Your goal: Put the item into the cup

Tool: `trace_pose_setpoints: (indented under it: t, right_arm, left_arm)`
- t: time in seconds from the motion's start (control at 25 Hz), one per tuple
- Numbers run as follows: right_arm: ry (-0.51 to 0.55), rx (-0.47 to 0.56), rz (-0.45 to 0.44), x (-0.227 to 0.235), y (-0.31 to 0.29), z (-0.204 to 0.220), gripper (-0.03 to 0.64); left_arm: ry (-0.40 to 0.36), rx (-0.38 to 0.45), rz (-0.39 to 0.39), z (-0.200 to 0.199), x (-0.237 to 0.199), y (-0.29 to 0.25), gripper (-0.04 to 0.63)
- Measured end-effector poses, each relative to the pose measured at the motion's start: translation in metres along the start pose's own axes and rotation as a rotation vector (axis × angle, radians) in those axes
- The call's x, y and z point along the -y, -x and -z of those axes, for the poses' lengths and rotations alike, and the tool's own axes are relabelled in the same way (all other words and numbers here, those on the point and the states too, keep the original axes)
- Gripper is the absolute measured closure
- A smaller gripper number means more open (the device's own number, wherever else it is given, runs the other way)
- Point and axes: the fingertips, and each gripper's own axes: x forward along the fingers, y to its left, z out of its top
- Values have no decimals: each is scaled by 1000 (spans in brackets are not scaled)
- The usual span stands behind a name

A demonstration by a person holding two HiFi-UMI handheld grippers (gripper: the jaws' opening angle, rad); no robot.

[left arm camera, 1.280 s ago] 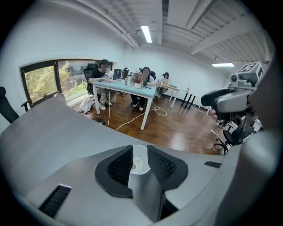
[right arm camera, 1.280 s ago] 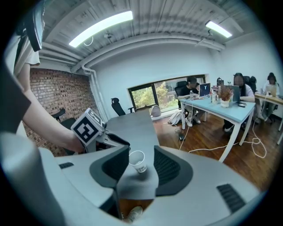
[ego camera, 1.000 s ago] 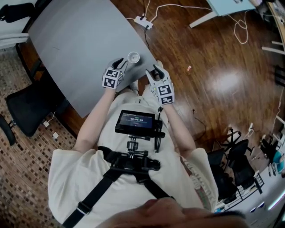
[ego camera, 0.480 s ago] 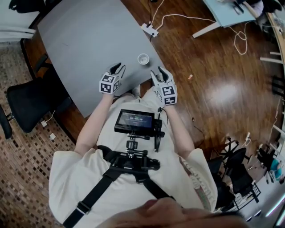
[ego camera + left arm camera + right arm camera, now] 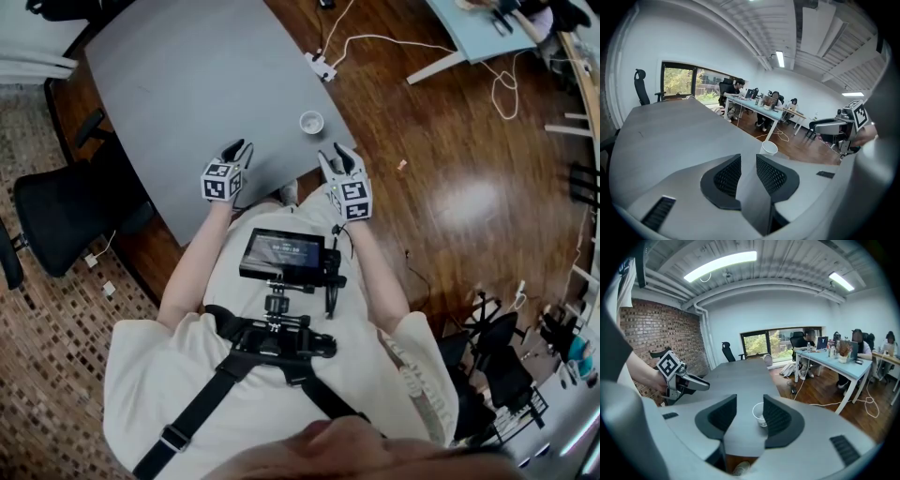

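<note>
At the near table (image 5: 187,84) edge: left gripper (image 5: 238,147) and right gripper (image 5: 337,152), jaws parted on both, nothing held. Beyond, close to the table's right edge: cup (image 5: 311,122), upright. No item visible outside it; contents unclear. Likely risk: tipping the light cup off that edge with a careless sweep.

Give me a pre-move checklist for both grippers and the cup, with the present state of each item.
1. Left gripper empty, jaws apart: ok.
2. Right gripper empty, jaws apart: ok.
3. Cup upright on the table, near its edge: ok.
4. Both grippers clear of the cup: ok.
5. Item to load located: not ok; none shows on the table.
6. Cup's inside free: cannot tell; something pale may lie at its bottom.
</note>
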Motion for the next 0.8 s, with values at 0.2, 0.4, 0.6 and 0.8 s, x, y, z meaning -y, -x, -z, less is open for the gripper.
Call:
trace_pose_setpoints:
  t: [0.2, 0.4, 0.6, 0.8]
  right_arm:
    - [-11, -17, -4, -1, 0, 4, 428]
    - [5, -9, 5, -3, 1, 0, 428]
    - [17, 19, 23, -5, 4, -4, 428]
    - [1, 24, 29, -12, 12, 3, 428]
  left_arm:
    - [30, 9, 16, -3, 2, -3, 489]
    - [19, 1, 62, -9, 13, -6, 489]
    - [-28, 10, 122, -18, 38, -4, 489]
    - [-73, 23, 151, -21, 58, -3, 489]
